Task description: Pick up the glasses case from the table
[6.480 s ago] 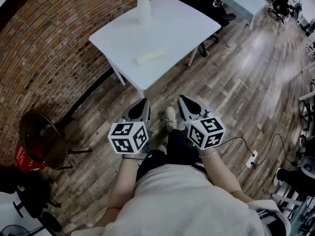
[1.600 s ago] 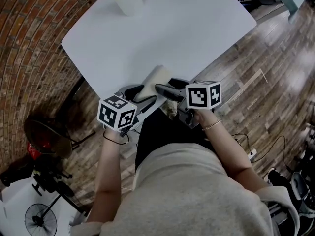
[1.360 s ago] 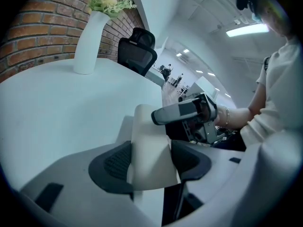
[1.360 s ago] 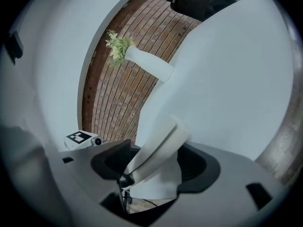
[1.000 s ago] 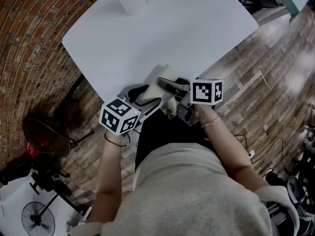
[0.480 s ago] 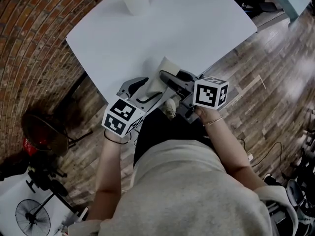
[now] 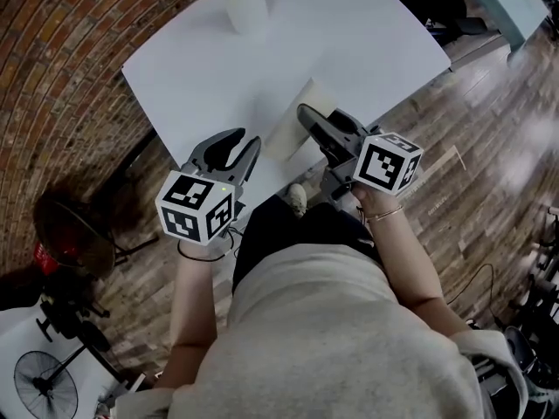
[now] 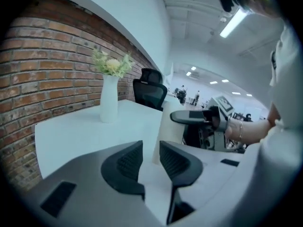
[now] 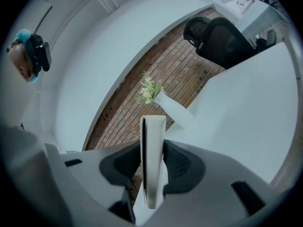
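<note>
The glasses case (image 7: pixel 286 133), a pale flat slab, is off the white table (image 7: pixel 349 33), held on edge above its near side. My right gripper (image 7: pixel 301 116) is shut on it; its jaws have just been closing on the case. In the right gripper view the case (image 9: pixel 152 150) stands upright between the two pads (image 9: pixel 177 167). My left gripper (image 7: pixel 246 140) hangs left of the case, apart from it. Its jaws have just been closing with nothing between them, and a narrow gap remains (image 8: pixel 150 148). From there the case (image 8: pixel 163 136) shows in the right gripper (image 8: pixel 176 118).
A white vase with flowers (image 7: pixel 246 5) stands at the table's far side, also seen in both gripper views (image 8: pixel 109 100) (image 9: pixel 175 110). A black office chair (image 8: pixel 150 93) sits beyond the table. A brick wall (image 7: pixel 70 77) runs on the left; a round chair (image 7: pixel 61 234) stands on the wooden floor.
Both grippers have risen. The case has left the tabletop in the right gripper and now stands on edge. The left gripper has let go, drawn away to the left and narrowed its jaws.
</note>
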### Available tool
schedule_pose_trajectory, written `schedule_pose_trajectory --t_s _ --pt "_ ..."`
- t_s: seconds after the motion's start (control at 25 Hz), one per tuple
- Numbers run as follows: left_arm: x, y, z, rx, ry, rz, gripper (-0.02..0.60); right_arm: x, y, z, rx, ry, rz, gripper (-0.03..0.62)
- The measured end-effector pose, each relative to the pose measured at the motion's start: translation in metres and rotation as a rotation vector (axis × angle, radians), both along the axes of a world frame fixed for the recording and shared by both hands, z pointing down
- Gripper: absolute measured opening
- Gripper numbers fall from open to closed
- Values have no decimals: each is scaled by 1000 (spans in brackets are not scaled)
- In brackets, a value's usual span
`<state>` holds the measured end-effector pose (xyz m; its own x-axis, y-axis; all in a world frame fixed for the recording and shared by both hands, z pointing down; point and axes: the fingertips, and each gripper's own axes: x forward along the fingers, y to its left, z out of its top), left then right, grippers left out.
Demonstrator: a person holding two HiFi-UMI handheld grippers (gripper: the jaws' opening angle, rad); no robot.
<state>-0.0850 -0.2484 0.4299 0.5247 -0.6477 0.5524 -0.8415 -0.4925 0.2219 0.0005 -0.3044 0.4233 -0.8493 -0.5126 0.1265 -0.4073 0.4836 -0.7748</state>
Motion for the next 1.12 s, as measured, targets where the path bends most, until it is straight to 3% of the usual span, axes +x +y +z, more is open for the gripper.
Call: schedule_pose_trajectory --t_s 0.2,0.36,0.52,0.72,0.88,1.12 --pt "-18 -10 -29 68 96 -134 27 5 -9 -27 76 7 34 138" --pt "-34 -16 -52 158 182 -266 12 7 -15 -49 147 3 55 138" --pt "-48 -20 -64 221 187 -376 12 3 -17 -62 203 11 69 138" --pt "-51 -22 -64 214 206 -456 12 -1 -12 -73 256 42 72 138" --pt "-45 -21 -61 194 222 -468 12 -7 -3 -79 294 90 67 138" --pt "-33 -16 -48 145 159 -392 12 -16 3 -80 293 94 54 138"
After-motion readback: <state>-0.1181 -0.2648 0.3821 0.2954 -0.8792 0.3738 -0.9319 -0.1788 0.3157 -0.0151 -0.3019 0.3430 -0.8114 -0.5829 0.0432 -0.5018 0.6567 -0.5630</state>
